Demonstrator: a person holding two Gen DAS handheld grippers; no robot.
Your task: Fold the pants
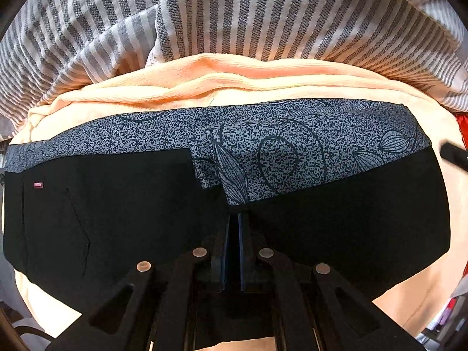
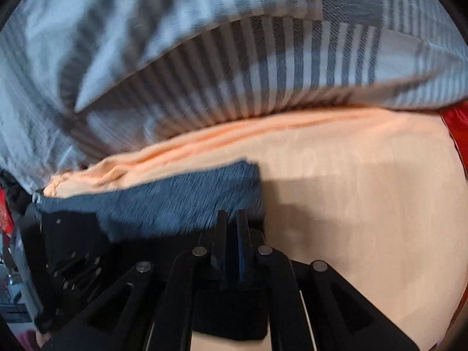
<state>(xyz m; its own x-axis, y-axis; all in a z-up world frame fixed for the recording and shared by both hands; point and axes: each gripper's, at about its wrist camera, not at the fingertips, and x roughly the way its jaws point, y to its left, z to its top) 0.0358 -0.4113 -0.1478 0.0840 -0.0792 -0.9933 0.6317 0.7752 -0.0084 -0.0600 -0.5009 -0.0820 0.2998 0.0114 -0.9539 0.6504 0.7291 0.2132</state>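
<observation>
The pants [image 1: 117, 210] are black with a grey speckled leaf-print band [image 1: 263, 152] and lie spread across a peach sheet [image 1: 204, 87]. My left gripper [image 1: 234, 219] sits low over the black cloth at the middle of the near edge, its jaws closed together on the black fabric. In the blurred right wrist view, my right gripper [image 2: 233, 219] is closed at the right end of the pants [image 2: 163, 204], pinching the black cloth just below the grey band. The left gripper's body [image 2: 64, 251] shows at the left of that view.
A grey and white striped blanket [image 1: 234, 14] is bunched behind the sheet, and shows in the right wrist view [image 2: 234, 58] too. Something red [image 2: 456, 128] lies at the right edge. Bare peach sheet [image 2: 365, 204] stretches to the right of the pants.
</observation>
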